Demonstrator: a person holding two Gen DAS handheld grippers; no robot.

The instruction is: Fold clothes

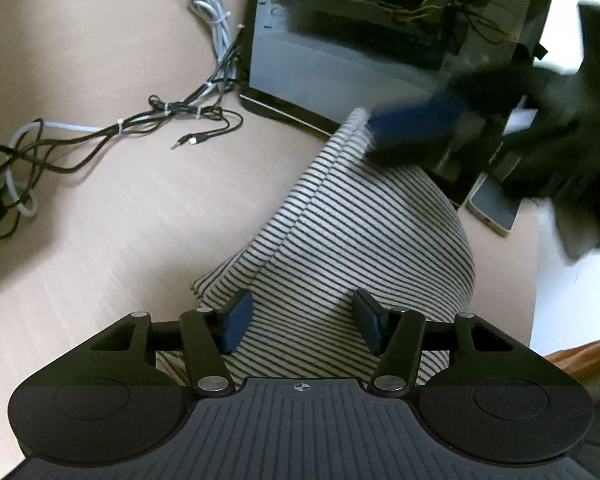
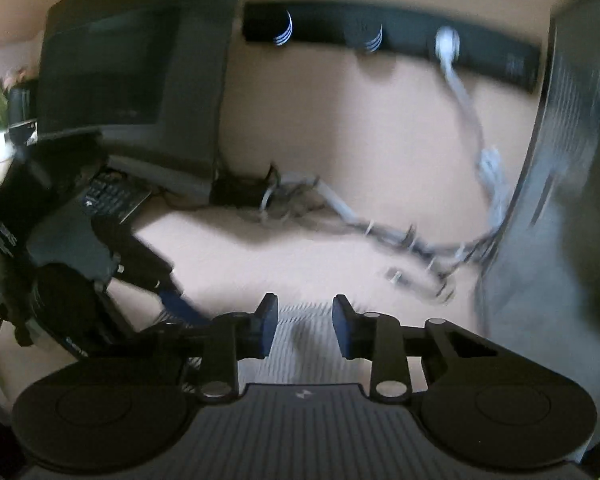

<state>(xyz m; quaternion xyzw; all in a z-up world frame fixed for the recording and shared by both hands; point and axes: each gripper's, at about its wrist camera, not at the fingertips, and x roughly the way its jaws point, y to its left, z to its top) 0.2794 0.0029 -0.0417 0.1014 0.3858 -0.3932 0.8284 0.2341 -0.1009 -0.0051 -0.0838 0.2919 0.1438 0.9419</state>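
A white shirt with thin dark stripes (image 1: 360, 232) lies in a folded heap on the beige desk (image 1: 100, 220). My left gripper (image 1: 304, 320) stands open over its near end, the striped cloth showing in the wide gap between the blue pads. My right gripper (image 1: 412, 128), blurred, is at the shirt's far corner. In the right wrist view the right gripper (image 2: 305, 328) has a narrower gap, with the striped cloth (image 2: 304, 336) visible between pads that do not press on it. One of the left gripper's fingers (image 2: 180, 304) shows there at the left.
A computer case with a glass side (image 1: 360, 40) stands just behind the shirt. Bundled cables (image 1: 140, 124) trail over the desk to the left, and a phone (image 1: 494, 208) lies to the right. A black power strip (image 2: 380, 40), a monitor (image 2: 120, 72) and a keyboard (image 2: 112, 196) are farther back.
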